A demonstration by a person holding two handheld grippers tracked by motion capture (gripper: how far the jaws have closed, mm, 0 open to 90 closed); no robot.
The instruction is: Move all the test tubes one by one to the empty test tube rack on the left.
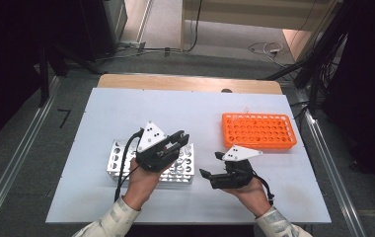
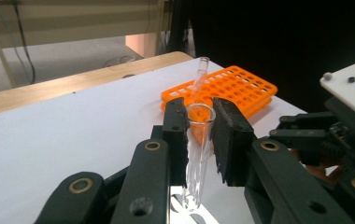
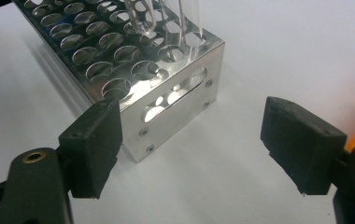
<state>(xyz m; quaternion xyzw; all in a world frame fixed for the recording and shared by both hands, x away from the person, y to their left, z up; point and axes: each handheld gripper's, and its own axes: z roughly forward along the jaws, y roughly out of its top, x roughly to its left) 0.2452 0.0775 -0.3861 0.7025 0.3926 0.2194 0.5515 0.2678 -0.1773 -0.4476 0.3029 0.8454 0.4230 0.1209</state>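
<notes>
My left gripper [image 2: 199,135] is clamped on a clear glass test tube [image 2: 198,158], its two black pads pressed against the tube just below the round open rim. The tube is smooth and thin-walled, standing nearly upright, with its lower end down at the shiny metal rack [image 1: 152,161] beneath it. That rack is a bright, boxy block of bent aluminium with rows of round holes in its top plate, an oblong slot in its end wall and small screws at the corners; it sits on the matt white worktop [image 1: 126,106].

Farther back and to the right lies an orange plastic rack [image 1: 258,130], flat and rectangular, its top a grid of small round holes. In the left gripper view a second clear tube [image 2: 199,77] leans tilted in it.

My right gripper [image 3: 189,144] has its jaws wide apart, holding nothing, the ribbed black pads pointing toward the end corner of the metal rack, close to it but not touching.

In the high view my left hand [image 1: 141,180] holds its gripper over the metal rack, angled up and to the right. My right hand [image 1: 248,190] holds the other gripper low over the worktop, pointing left toward the rack, just beside it.
</notes>
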